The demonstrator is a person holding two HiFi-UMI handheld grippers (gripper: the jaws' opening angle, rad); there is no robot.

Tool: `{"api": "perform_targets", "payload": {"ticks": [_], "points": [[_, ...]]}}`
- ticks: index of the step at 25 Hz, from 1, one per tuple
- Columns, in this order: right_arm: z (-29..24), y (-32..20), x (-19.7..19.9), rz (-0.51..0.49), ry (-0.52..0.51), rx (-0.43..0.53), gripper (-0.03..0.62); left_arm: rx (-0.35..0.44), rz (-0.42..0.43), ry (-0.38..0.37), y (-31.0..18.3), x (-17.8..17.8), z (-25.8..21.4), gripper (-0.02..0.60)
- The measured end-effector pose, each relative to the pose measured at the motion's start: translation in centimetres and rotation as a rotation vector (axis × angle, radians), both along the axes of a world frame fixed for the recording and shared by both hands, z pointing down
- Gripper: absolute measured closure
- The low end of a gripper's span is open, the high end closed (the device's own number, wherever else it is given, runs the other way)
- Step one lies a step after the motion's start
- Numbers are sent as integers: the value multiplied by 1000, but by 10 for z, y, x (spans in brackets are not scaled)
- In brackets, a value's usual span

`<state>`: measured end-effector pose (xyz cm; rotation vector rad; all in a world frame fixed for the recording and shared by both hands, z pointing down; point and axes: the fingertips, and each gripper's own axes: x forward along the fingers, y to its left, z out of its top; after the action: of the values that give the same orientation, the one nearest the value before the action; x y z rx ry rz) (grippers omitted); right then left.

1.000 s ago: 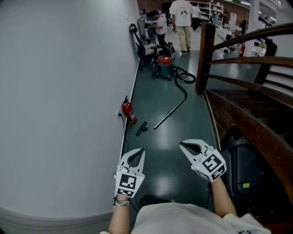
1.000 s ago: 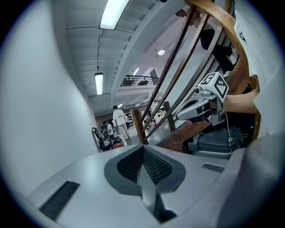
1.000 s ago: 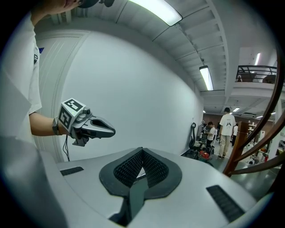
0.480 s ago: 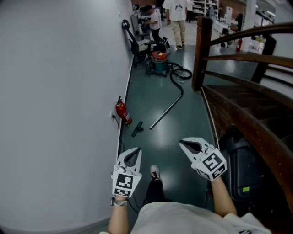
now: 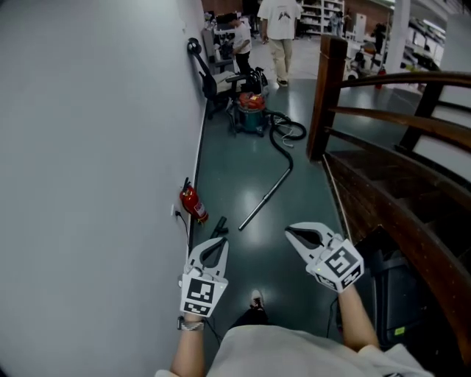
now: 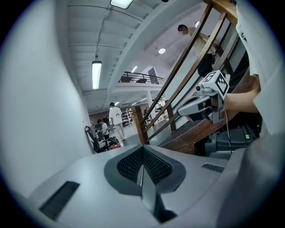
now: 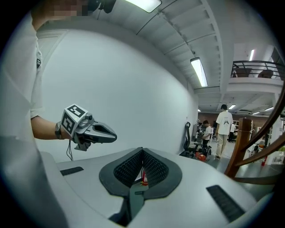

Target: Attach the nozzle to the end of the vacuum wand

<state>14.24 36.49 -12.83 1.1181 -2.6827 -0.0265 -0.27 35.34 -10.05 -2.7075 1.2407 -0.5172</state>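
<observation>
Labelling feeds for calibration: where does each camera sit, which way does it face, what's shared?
Head view: on the head, facing down the corridor at wand and nozzle; left gripper and right gripper show.
Left gripper view: on the left gripper, facing the stair railing; right gripper and forearm show.
Right gripper view: on the right gripper, facing the white wall; left gripper and wrist show.
Shared: person in white shirt, all three.

Dark green floor (image 5: 235, 158): vacuum wand (image 5: 265, 197) lying; nozzle (image 5: 218, 224) near, apart; fire extinguisher (image 5: 193, 204) at wall.
</observation>
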Motion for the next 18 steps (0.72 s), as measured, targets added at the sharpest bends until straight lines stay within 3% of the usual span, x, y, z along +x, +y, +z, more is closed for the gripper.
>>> {"api": "perform_targets", "payload": {"ticks": [8, 18], "points": [[-8, -74, -9, 16, -21, 6, 568, 13, 21, -11, -84, -9, -8, 583], [-5, -128, -16, 40, -40, 5, 566, -8, 18, -2, -134, -21, 4, 583]]}}
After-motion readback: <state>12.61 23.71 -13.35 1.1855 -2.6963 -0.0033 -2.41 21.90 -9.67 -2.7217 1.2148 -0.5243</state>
